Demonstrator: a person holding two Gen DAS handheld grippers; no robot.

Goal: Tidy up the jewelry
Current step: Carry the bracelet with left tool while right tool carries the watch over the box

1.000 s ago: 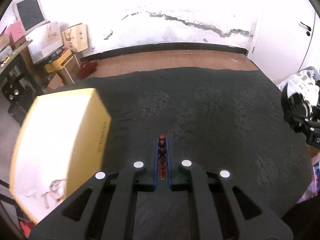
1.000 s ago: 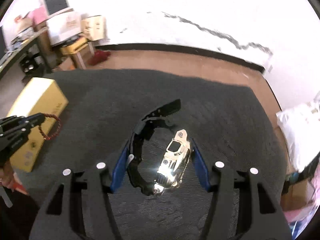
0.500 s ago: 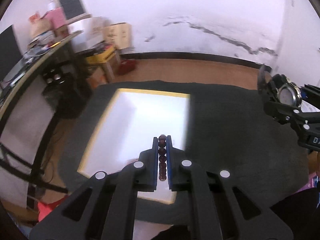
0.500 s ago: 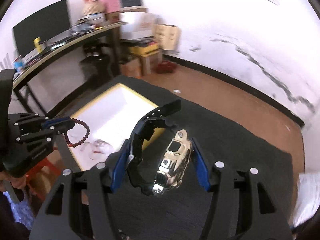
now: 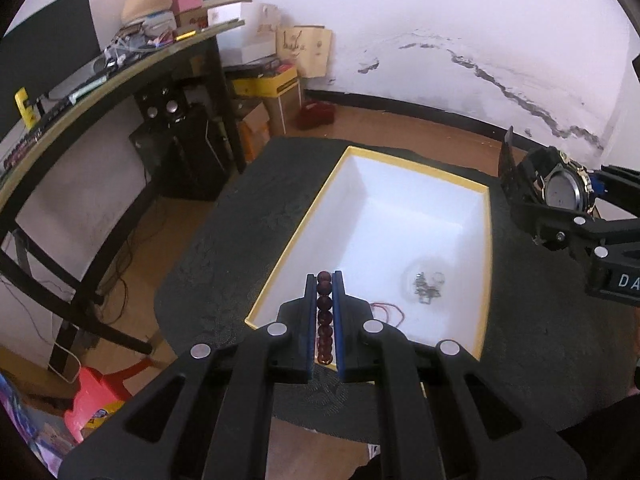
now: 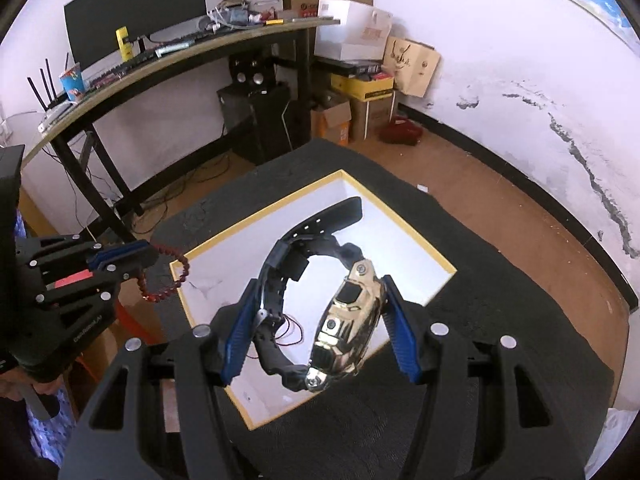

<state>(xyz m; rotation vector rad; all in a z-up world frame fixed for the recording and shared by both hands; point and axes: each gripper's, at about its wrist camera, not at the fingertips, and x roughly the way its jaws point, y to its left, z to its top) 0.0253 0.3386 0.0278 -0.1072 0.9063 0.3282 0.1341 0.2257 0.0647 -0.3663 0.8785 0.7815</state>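
Observation:
My left gripper (image 5: 324, 280) is shut on a dark red bead bracelet (image 5: 324, 312), held above the near edge of an open white box with a yellow rim (image 5: 485, 240). The bracelet (image 6: 166, 276) also hangs from it in the right wrist view. My right gripper (image 6: 316, 300) is shut on a gold-faced watch with a black strap (image 6: 344, 320), held above the box (image 6: 256, 212); the watch (image 5: 560, 190) shows at the right of the left wrist view. In the box lie a small silver jewelry piece (image 5: 426, 286) and a thin red cord (image 5: 388, 308).
The box sits on a dark cloth-covered table (image 5: 248, 216). A desk with a monitor and clutter (image 6: 168, 44) stands to the left. Cardboard boxes (image 6: 408, 64) line the far wall. A red stool (image 5: 100, 392) is on the floor, lower left.
Both grippers have risen and swung left over the box, which now shows open from above. Each still holds its item.

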